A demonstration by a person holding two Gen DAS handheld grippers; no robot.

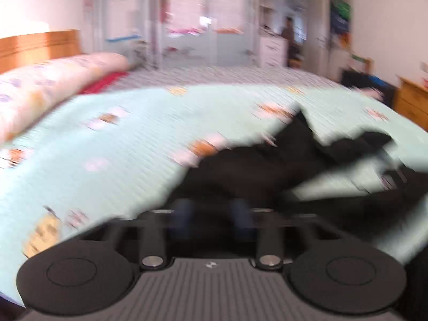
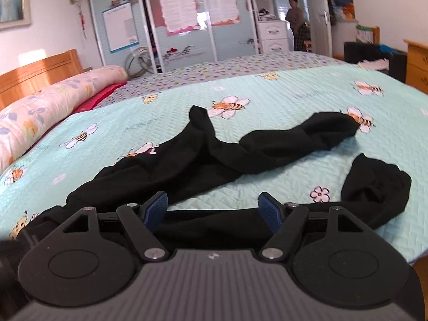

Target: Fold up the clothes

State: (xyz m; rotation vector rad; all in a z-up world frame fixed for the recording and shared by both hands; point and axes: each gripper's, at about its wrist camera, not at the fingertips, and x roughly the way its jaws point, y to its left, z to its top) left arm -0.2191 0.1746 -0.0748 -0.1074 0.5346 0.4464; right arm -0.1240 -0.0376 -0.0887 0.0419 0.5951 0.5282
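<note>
Our right gripper (image 2: 212,208) holds its fingers wide over the black garment's (image 2: 214,157) near hem, gripping nothing; our left gripper (image 1: 211,214) is blurred, fingers apparently apart and empty above the same cloth. Pinching the bee-print quilt (image 2: 267,93) along with the fabric is our risk. Open bed lies beyond.

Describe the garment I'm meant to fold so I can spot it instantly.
Find the mint-green bee-print quilt that covers the near part of the bed. The black garment lies crumpled on it, just beyond the right gripper. It is the only dark item there, with long limbs sprawling outward.
</note>
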